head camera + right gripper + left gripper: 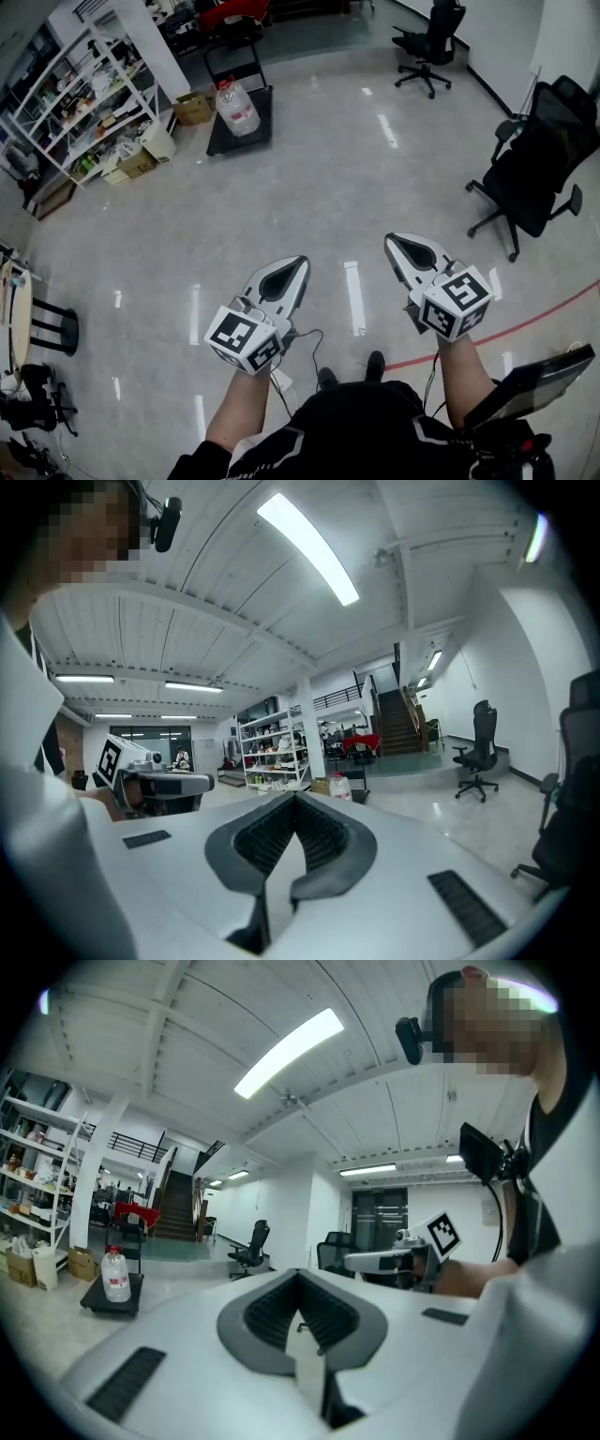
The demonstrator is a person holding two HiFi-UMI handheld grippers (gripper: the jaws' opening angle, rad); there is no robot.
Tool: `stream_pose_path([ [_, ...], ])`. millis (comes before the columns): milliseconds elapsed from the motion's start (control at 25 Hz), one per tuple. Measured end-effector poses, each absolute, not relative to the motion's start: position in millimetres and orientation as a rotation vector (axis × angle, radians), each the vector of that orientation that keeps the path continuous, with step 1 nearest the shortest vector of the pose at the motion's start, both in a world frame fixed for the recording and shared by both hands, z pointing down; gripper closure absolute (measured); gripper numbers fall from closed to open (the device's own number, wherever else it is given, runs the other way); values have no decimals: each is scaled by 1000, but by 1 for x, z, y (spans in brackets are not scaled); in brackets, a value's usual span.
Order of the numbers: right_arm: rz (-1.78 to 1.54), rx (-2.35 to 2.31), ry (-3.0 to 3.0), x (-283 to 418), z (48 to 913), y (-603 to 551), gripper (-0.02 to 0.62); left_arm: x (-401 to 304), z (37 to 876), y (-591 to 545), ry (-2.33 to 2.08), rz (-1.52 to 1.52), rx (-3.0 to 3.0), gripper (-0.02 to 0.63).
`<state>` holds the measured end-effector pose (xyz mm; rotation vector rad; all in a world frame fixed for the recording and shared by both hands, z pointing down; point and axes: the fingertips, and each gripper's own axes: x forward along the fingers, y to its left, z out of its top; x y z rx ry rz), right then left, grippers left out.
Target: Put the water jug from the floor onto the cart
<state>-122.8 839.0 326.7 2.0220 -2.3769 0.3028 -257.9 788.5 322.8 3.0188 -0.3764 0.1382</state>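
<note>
The clear water jug (237, 108) with a red cap stands upright on the low black cart (262, 114) far across the floor. The left gripper view shows the jug (115, 1276) on the cart (97, 1303) at the far left, and the right gripper view shows the jug (339, 786) small, just past the jaws. My left gripper (298, 263) and right gripper (395, 242) are held side by side close to my body, pointing roughly level toward the cart. Both are shut with nothing between the jaws, as the left gripper (300, 1307) and right gripper (292, 832) close-ups also show.
A white shelf rack (86, 97) and cardboard boxes (193, 109) stand left of the cart, and a red chair (232, 16) behind it. Black office chairs (534, 169) are at the right and far back (428, 47). A red line (525, 323) crosses the floor; a stool (54, 328) stands at the left.
</note>
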Motion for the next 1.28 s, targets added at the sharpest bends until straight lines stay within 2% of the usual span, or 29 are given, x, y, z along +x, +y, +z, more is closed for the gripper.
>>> stream_pose_path([
  [1280,282,2049,-2309,-123,318,849,592,-256,317,791,-327,87,3010,604],
])
